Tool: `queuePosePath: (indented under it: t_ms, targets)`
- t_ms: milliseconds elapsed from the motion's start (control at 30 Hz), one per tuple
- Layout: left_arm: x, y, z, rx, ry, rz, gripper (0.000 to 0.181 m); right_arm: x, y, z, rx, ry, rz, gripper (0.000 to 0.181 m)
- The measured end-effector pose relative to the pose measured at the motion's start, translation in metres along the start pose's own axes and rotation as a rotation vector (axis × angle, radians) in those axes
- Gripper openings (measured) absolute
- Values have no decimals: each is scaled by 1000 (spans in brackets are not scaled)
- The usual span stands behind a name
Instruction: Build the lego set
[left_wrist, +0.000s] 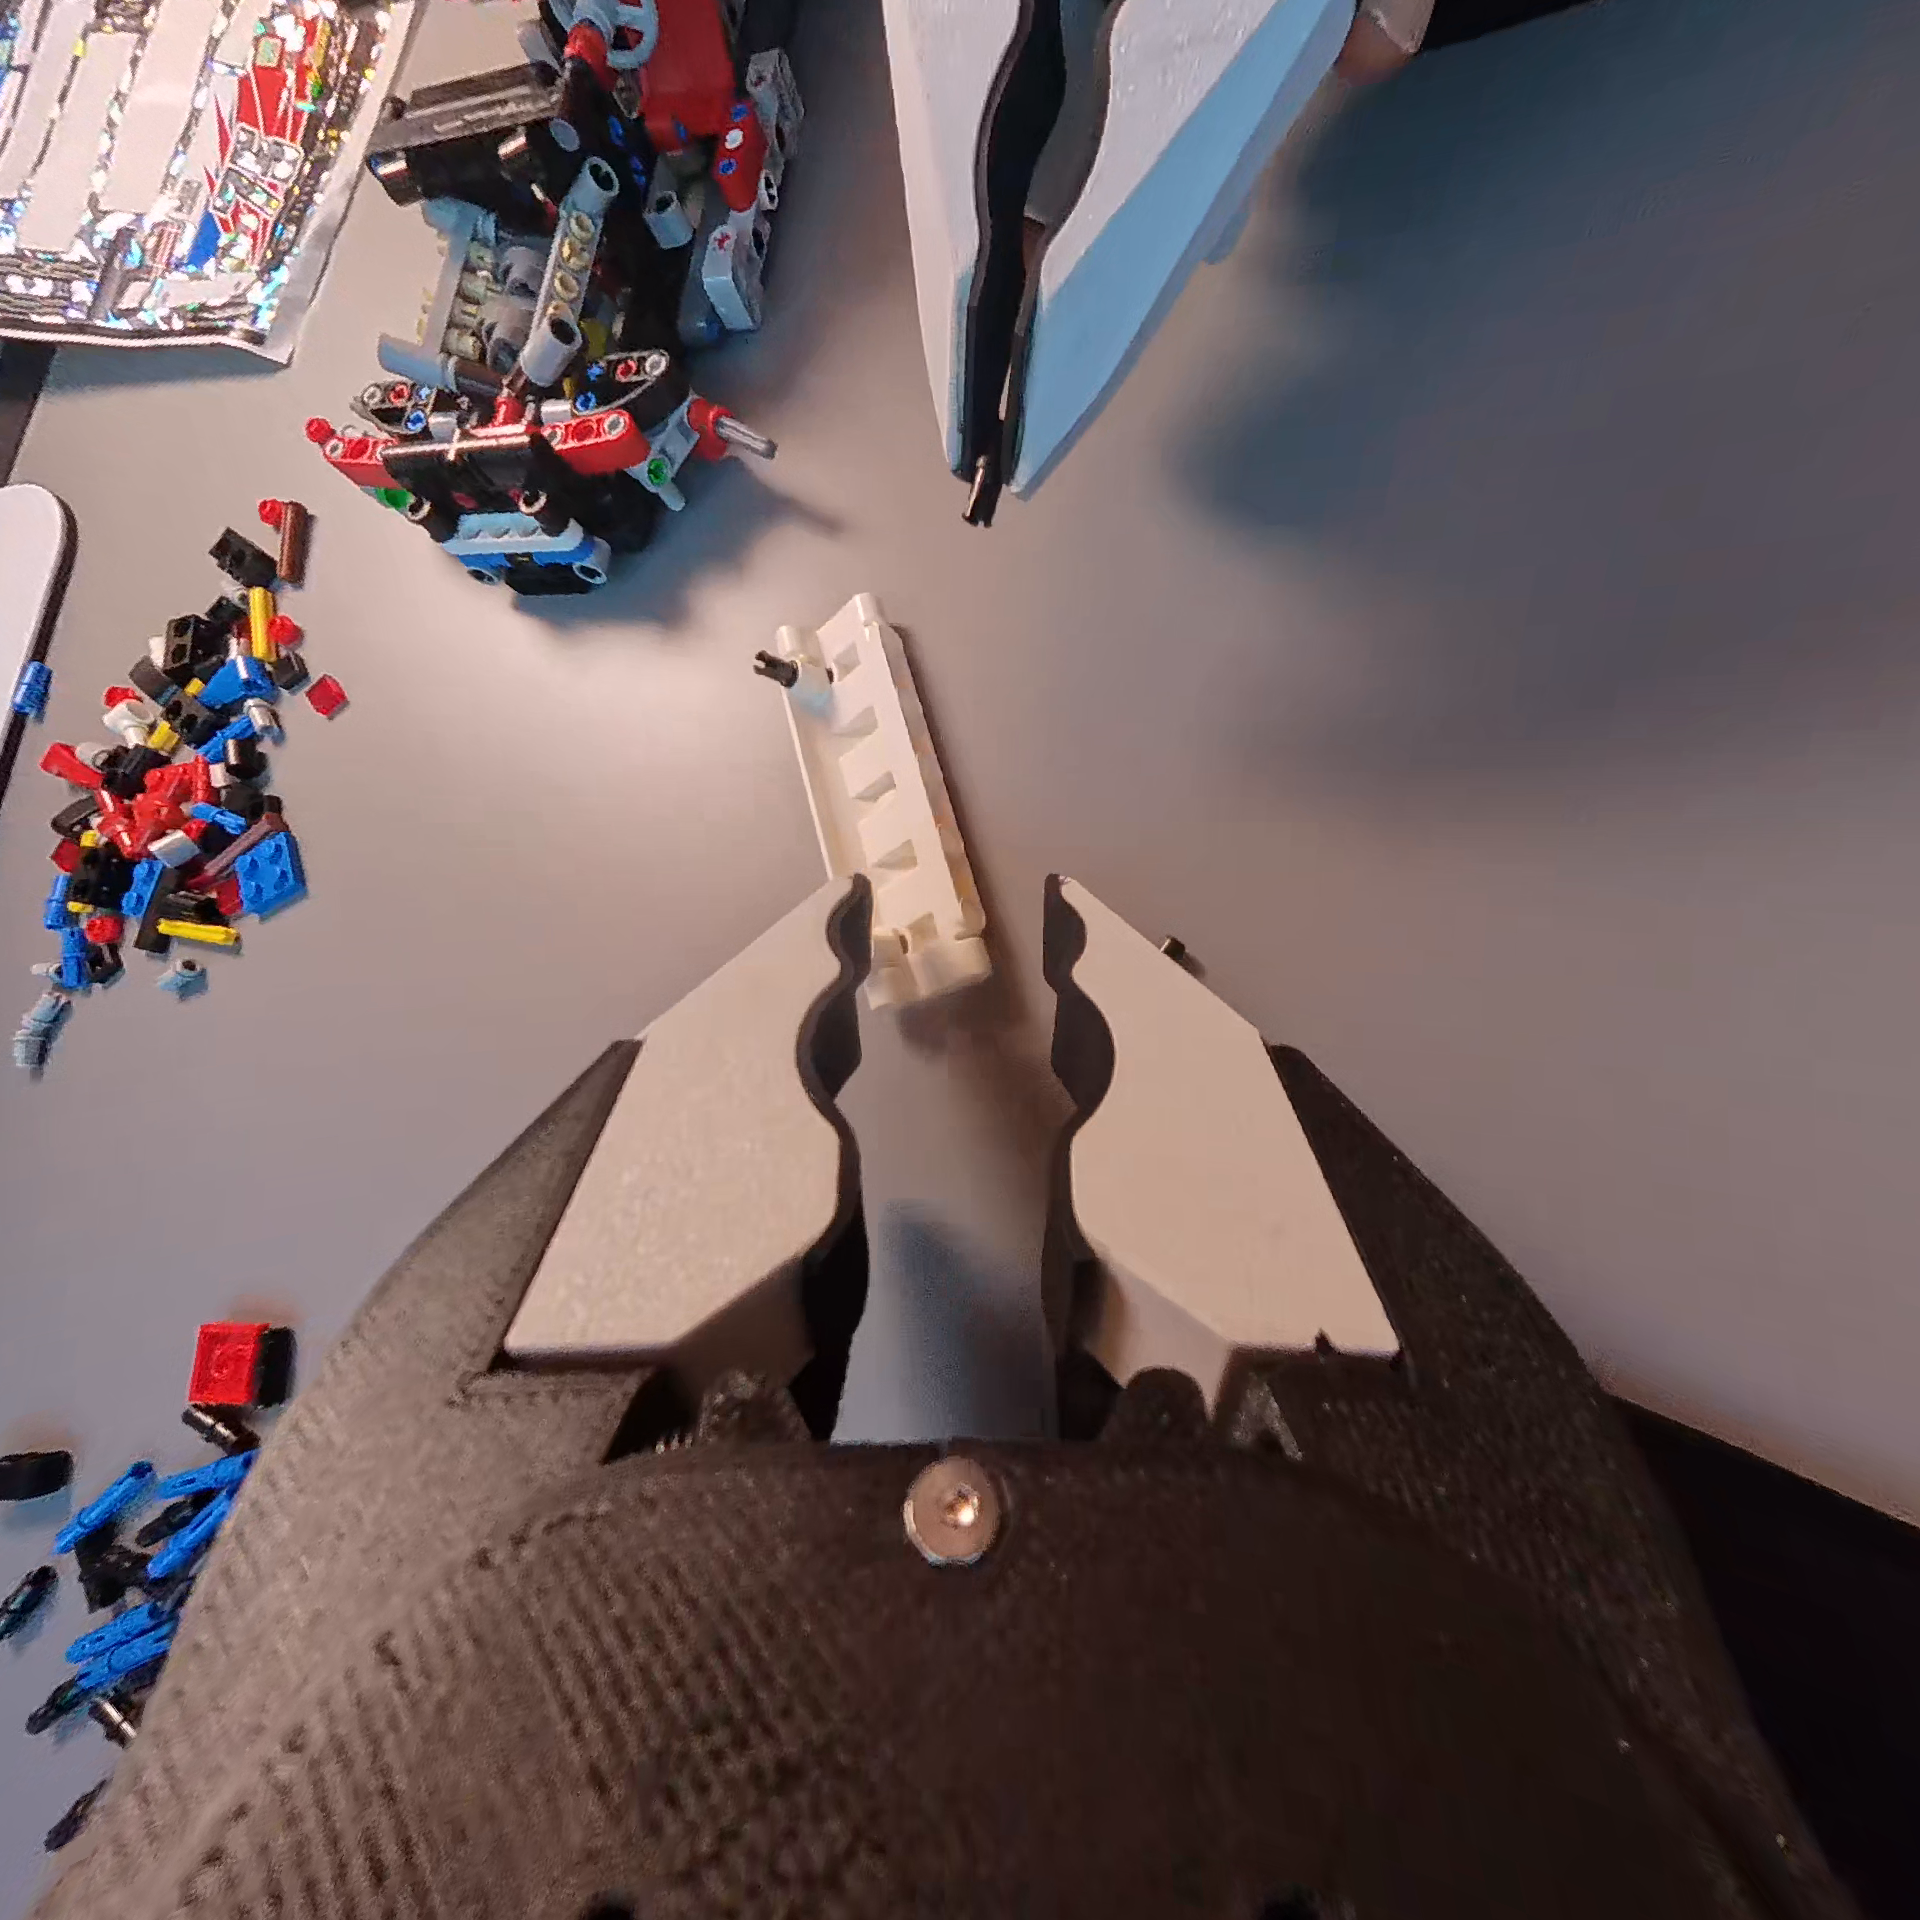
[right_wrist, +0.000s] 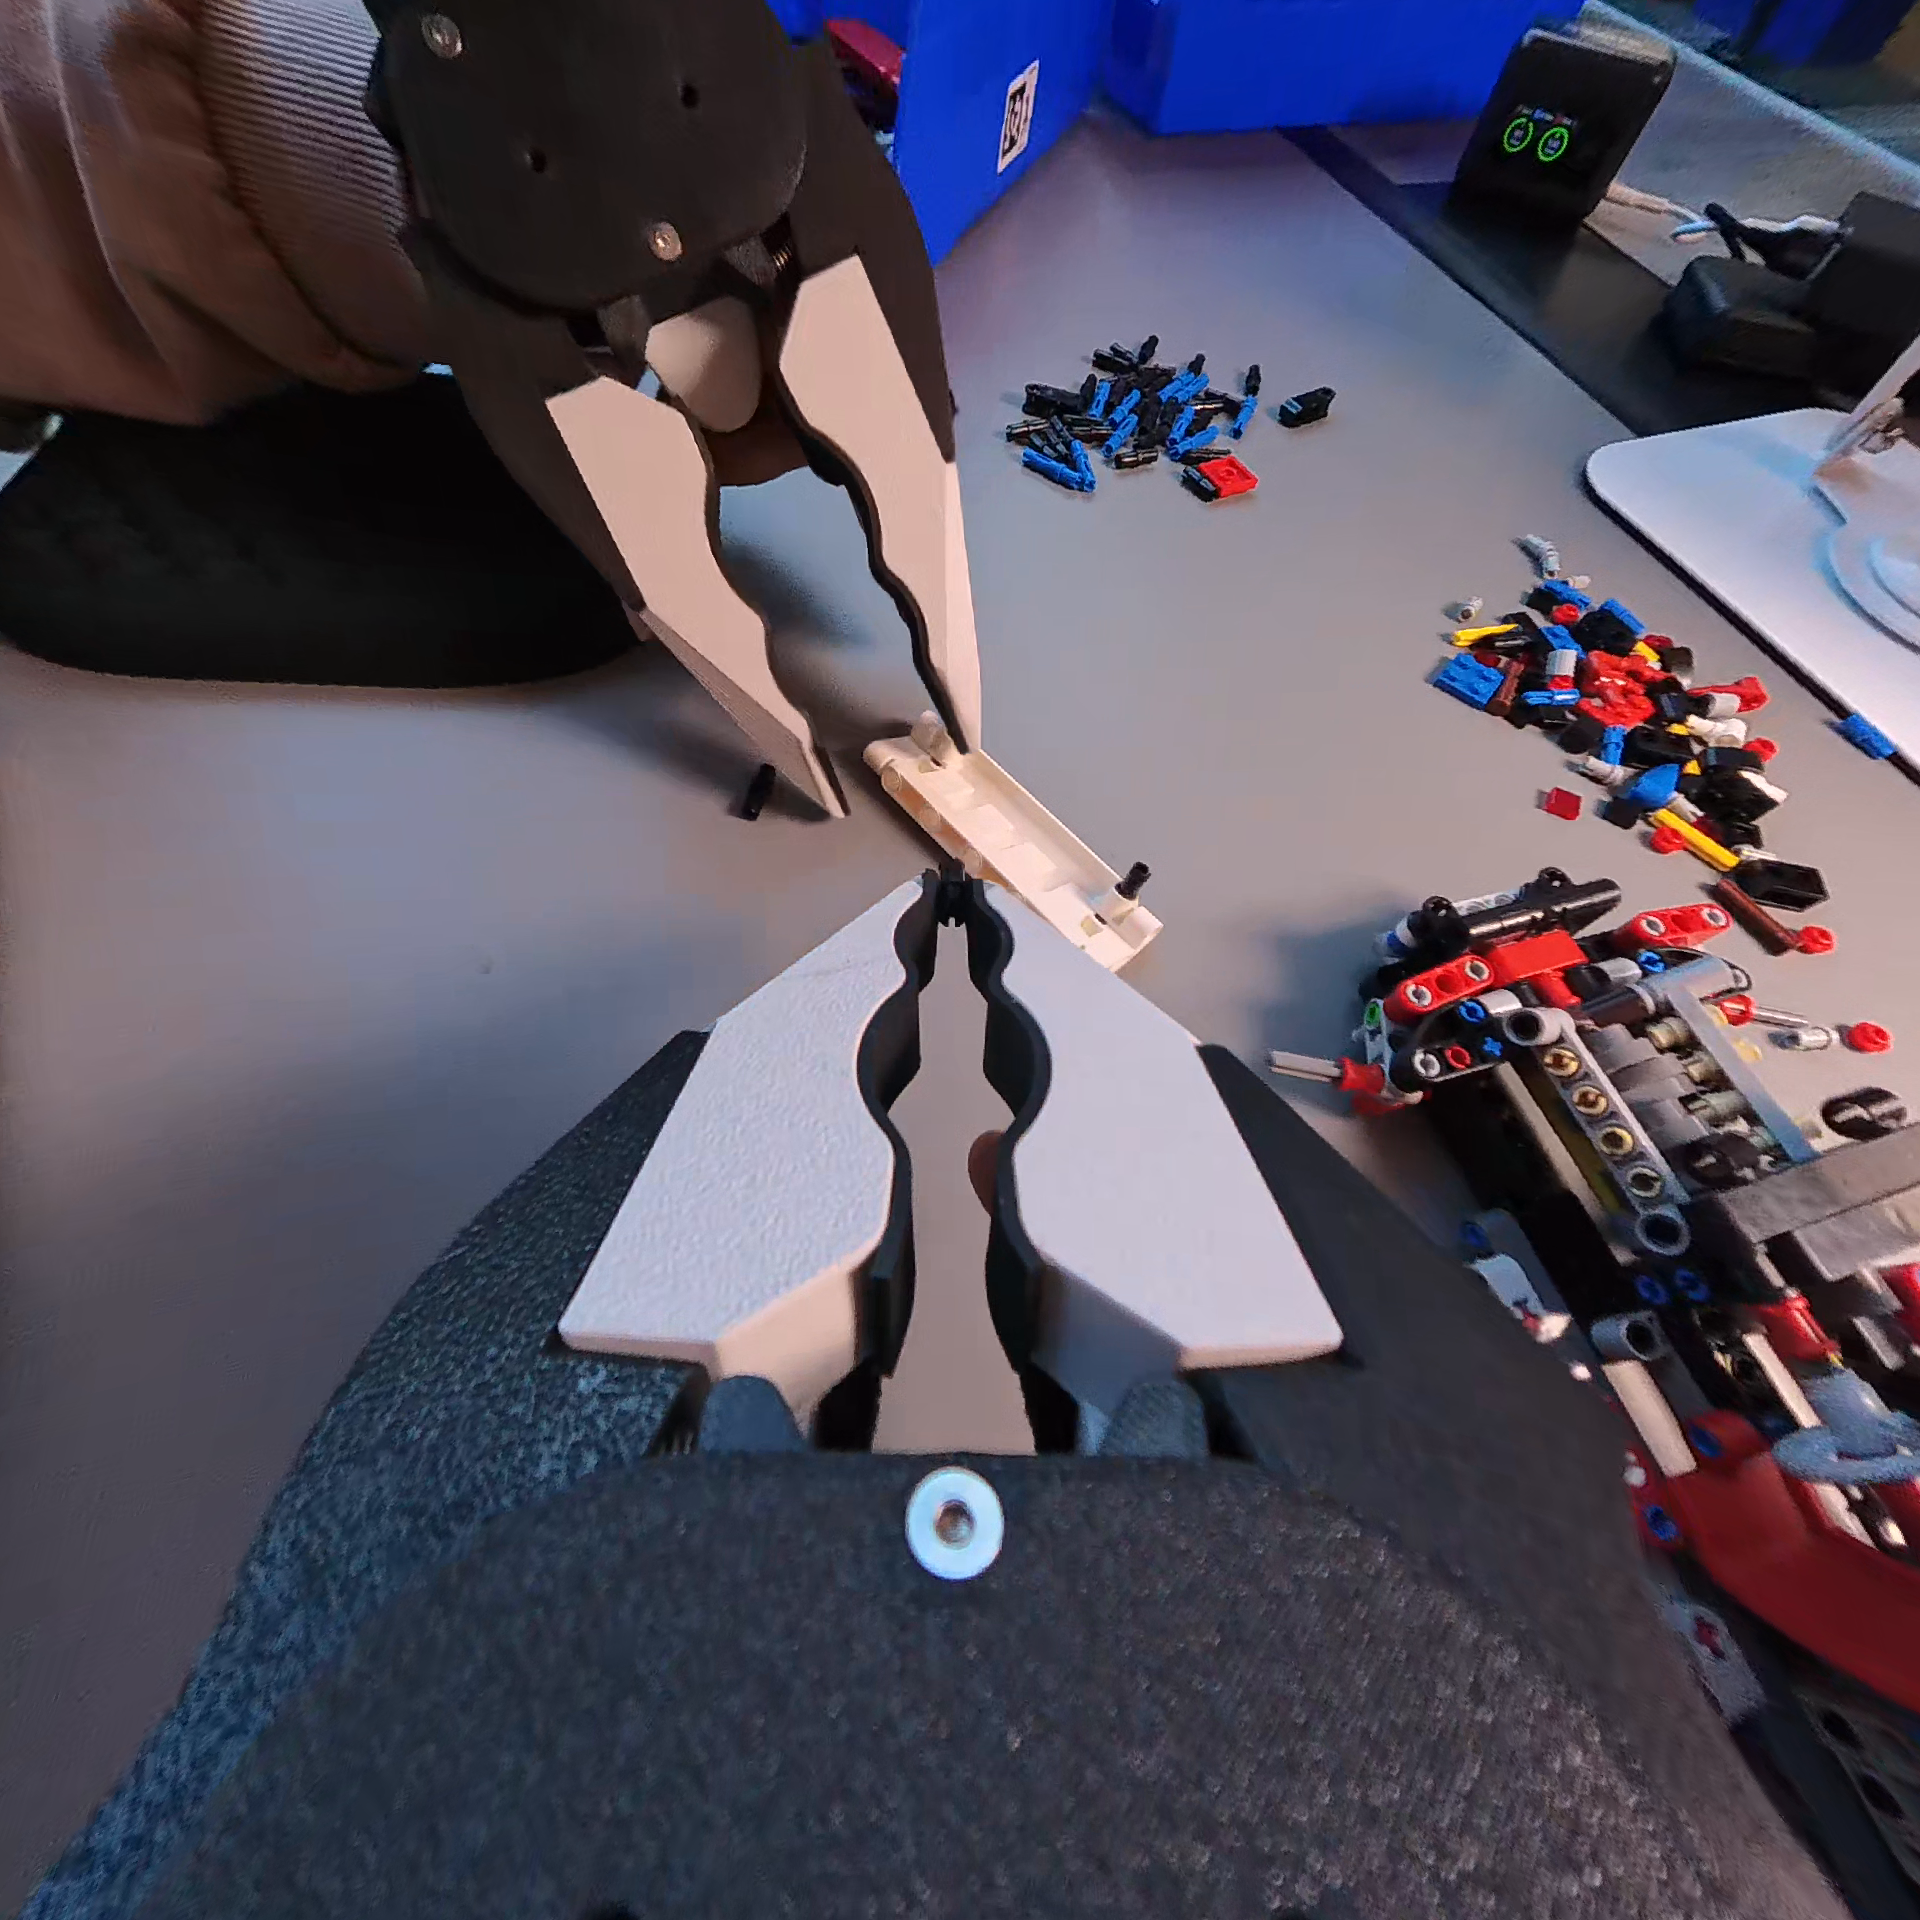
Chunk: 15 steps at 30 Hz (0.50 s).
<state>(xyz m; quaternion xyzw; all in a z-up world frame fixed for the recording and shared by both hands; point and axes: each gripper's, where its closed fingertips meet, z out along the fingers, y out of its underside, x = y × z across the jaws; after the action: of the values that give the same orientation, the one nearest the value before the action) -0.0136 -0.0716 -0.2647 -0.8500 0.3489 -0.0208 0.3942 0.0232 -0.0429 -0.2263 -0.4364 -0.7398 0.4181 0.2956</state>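
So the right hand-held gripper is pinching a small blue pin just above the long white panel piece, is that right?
Not quite: the small pin pinched in the right hand-held gripper is black, not blue, as the right wrist view shows. It is indeed held just above the long white panel piece.

A smooth grey desk (right_wrist: 1195, 644) fills both views, its matt surface catching soft light and blurred shadows. Along its far edge in the right wrist view stand blue plastic bins (right_wrist: 1247, 62), one bearing a small white tag. Beside them a dark strip (right_wrist: 1558, 281) runs along the desk's far right edge, carrying a small black device with a lit screen (right_wrist: 1558, 114) and what may be black adapters with cables (right_wrist: 1787, 281), too blurred to tell. A pale flat stand base (right_wrist: 1725, 520) rests near the right edge. At the far left corner in the left wrist view lies a shiny sticker sheet (left_wrist: 177, 156).
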Motion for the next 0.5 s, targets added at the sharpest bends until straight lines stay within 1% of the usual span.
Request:
queuePosePath:
  t_ms: [100,233,300,333,400,433,500]
  targets:
    - [-5,1,4,-7,-12,-24,29,-2,-2,4,-1,-7,-3,3]
    - [-9,2,7,-3,13,-132,29,-2,0,6,-11,3,-4,3]
    - [-10,2,9,3,18,-163,25,0,0,8,-17,16,6,3]
    - [-12,2,10,0,3,-159,23,1,-1,9,-18,22,13,3]
    - [-21,4,11,-22,-78,-106,5,2,-3,11,-16,35,19,3]
    - [-23,3,12,-19,-100,-87,4,4,-4,12,-21,44,20,3]
    - [-20,0,14,-16,-90,-97,5,7,-6,14,-33,60,9,3]
